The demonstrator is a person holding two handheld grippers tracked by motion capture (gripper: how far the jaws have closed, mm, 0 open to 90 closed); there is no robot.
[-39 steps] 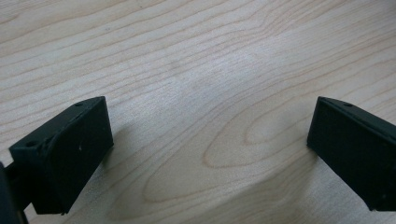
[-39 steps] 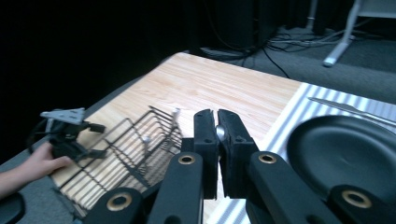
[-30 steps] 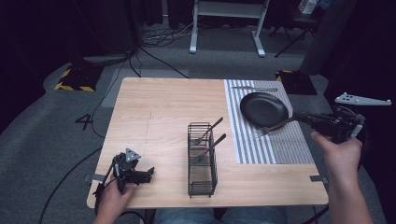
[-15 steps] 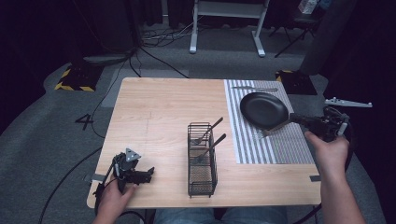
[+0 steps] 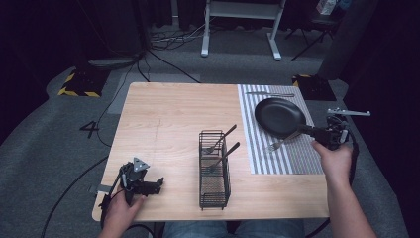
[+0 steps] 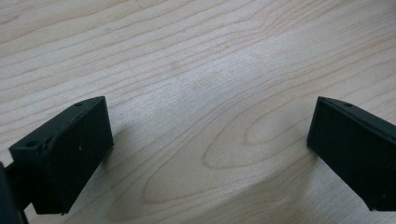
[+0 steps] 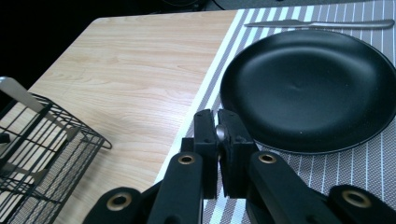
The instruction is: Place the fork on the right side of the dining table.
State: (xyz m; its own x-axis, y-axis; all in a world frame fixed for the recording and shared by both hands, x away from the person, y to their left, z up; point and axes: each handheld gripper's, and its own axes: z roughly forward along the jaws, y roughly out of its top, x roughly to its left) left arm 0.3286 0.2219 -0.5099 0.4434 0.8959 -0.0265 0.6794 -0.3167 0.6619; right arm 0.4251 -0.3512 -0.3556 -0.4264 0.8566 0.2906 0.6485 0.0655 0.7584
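Grey carpet and dark drapes surround the pale wooden desk [image 5: 168, 129], and on its right part we see a grey striped mat [image 5: 297, 158]; a black plate [image 5: 279, 116] sits on that mat, with a knife [image 5: 270, 94] lying on the mat just beyond it, toward the far edge. Near the middle of the desk stands a black wire basket [image 5: 214, 171] with two dark-handled utensils [image 5: 222, 139] leaning out of it; a fork [image 5: 281, 143] lies on the mat by the plate's near rim, its handle running toward the right gripper [image 5: 324, 133]. From the right gripper view we find its jaws pressed together on a thin silvery piece (we take it for the fork's handle, though only a small metal end shows between the pads), low over the mat beside the plate. At the near left corner the left gripper [image 5: 157, 186] rests close over the bare wood, held by the left hand [image 5: 119, 210]; its jaws stand wide apart with nothing between them.
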